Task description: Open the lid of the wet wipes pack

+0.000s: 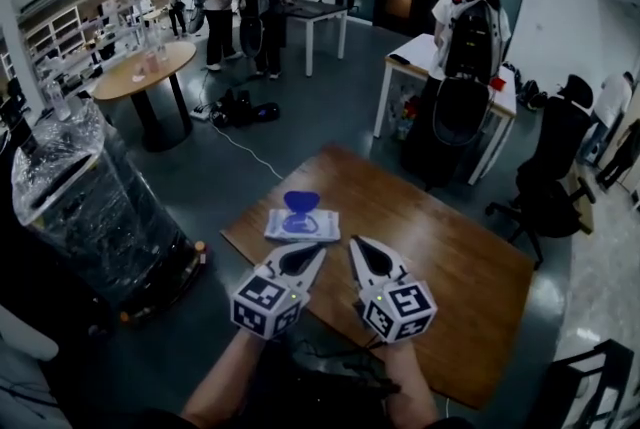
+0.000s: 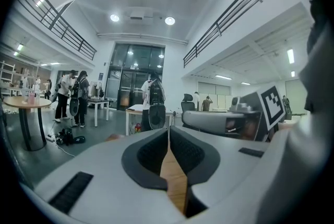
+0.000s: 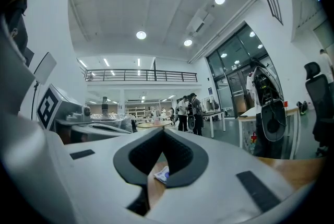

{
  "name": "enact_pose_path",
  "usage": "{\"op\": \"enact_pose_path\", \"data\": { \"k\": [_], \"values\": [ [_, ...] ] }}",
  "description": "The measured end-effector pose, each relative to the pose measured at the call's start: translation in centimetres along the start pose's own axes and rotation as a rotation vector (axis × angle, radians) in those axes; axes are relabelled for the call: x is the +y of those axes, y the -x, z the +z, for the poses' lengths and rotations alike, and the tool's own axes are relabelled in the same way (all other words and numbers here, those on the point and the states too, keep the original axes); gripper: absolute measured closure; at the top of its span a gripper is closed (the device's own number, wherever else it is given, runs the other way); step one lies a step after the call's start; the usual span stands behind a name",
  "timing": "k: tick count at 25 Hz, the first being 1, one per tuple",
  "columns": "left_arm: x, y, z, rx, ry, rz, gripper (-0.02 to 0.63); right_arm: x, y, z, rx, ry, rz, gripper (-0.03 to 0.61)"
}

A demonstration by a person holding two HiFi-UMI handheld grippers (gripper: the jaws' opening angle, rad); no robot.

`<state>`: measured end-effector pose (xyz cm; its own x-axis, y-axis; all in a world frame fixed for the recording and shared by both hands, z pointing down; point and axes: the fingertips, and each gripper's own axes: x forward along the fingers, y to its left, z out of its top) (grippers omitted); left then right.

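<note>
Wood tabletop carries the wet wipes pack, which lies flat near the table's ten o'clock edge. From the claws it sits at about eleven o'clock, close ahead of them but apart. Its blue lid stands raised above the white pack, hinged up and away from the top face. Judging by that, the opening is already done, and nothing plainly remains except perhaps to draw the claws back.

The left gripper has its jaws pressed together, with only bare table showing through the slit between the pads and nothing held. The right gripper is narrow as well, its tips meeting and empty. The pack shows small and low through the gap behind those tips, well short of the pads. Both claws hover over the table's near edge, side by side, pointing roughly level.

Any print on the pack is too small to read, and no brand can be made out. The only clear markings are the black-and-white squares on each marker cube.
</note>
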<state>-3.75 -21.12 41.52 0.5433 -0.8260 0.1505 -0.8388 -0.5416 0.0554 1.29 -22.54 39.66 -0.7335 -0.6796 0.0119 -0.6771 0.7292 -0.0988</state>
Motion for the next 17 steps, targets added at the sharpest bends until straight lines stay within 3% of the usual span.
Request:
{"op": "enact_pose_path", "data": {
  "k": [17],
  "values": [
    [0.9, 0.4, -0.5, 0.003, -0.010, 0.018, 0.600, 0.4, -0.7, -0.5, -0.003, -0.008, 0.012, 0.568]
  ]
}}
